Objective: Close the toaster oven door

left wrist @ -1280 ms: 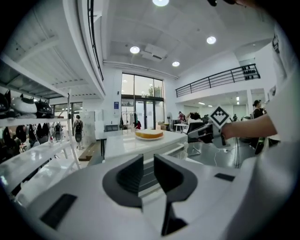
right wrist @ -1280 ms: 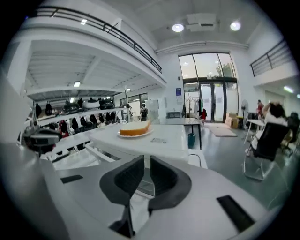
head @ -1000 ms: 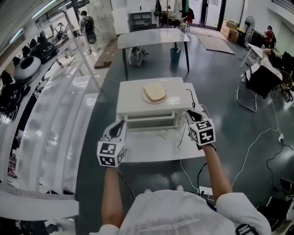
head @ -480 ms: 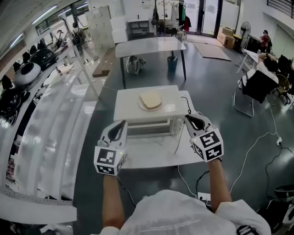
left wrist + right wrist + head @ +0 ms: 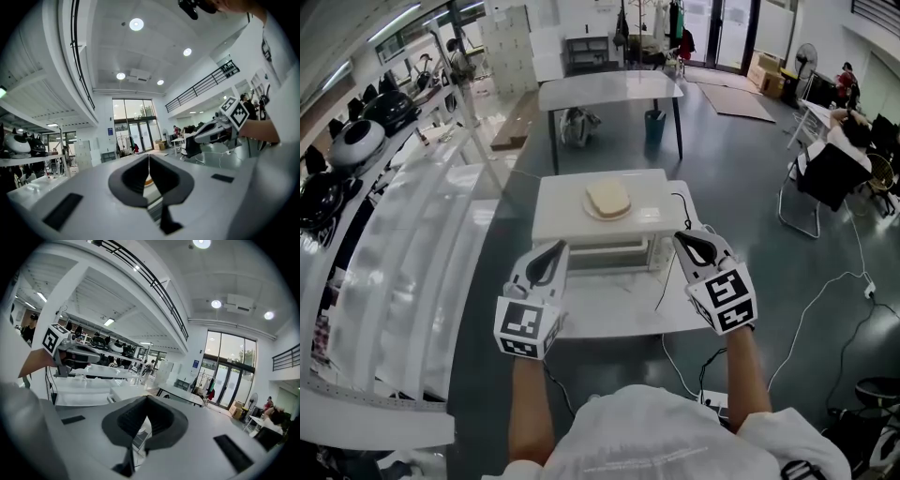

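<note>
The white toaster oven [image 5: 562,208] stands on a small white table [image 5: 609,314]; a plate with a bread slice [image 5: 607,199] lies on its top. Its glass door [image 5: 605,254] stands upright against the front and looks closed. My left gripper [image 5: 553,251] hovers before the oven's left front corner, shut and empty. My right gripper [image 5: 684,243] hovers before the right front corner, also shut and empty. In the left gripper view the jaws [image 5: 148,161] meet with nothing between them, and the right gripper [image 5: 220,130] shows at the right. The right gripper view shows its jaws [image 5: 146,405] together.
A black cable [image 5: 667,277] hangs off the table's right side. A long white shelf unit [image 5: 403,253] runs along the left. Behind the oven stand a larger grey table [image 5: 609,89] and a bin [image 5: 655,122]. A seated person and a chair [image 5: 825,169] are far right.
Both grippers have lifted off from the oven's front corners and drawn back a little toward me. Their jaws have come fully together.
</note>
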Motion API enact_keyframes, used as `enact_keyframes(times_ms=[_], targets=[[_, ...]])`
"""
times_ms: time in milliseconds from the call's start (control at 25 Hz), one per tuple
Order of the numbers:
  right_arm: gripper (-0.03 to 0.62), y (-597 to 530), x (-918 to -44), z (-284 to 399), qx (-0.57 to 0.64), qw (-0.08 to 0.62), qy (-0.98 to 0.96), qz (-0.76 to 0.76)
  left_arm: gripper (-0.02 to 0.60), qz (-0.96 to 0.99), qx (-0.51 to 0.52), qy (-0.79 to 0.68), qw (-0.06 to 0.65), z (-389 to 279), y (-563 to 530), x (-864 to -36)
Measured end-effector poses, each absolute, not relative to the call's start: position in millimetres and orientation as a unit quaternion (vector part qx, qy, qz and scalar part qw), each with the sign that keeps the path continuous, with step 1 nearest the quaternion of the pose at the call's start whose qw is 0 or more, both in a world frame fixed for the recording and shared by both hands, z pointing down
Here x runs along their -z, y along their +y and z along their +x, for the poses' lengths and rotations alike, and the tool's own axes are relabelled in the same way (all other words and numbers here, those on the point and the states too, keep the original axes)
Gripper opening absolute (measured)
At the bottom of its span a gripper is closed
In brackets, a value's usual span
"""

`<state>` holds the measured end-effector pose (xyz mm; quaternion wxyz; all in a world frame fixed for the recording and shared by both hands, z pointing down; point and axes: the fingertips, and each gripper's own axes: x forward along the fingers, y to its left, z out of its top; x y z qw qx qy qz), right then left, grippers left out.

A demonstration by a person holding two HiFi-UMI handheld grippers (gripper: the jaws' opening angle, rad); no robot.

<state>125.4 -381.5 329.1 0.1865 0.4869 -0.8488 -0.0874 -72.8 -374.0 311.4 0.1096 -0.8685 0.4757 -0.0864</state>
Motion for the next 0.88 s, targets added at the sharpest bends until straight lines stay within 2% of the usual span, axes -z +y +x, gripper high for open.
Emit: enact_keyframes(times_ms=[880], targets=[[0.015,-385.2,-328.6,115.2,0.101,0.186,-0.862,0.462,0.020,-0.864,0.088,0.484,0.110,-79.7,-366.4,-314.8]])
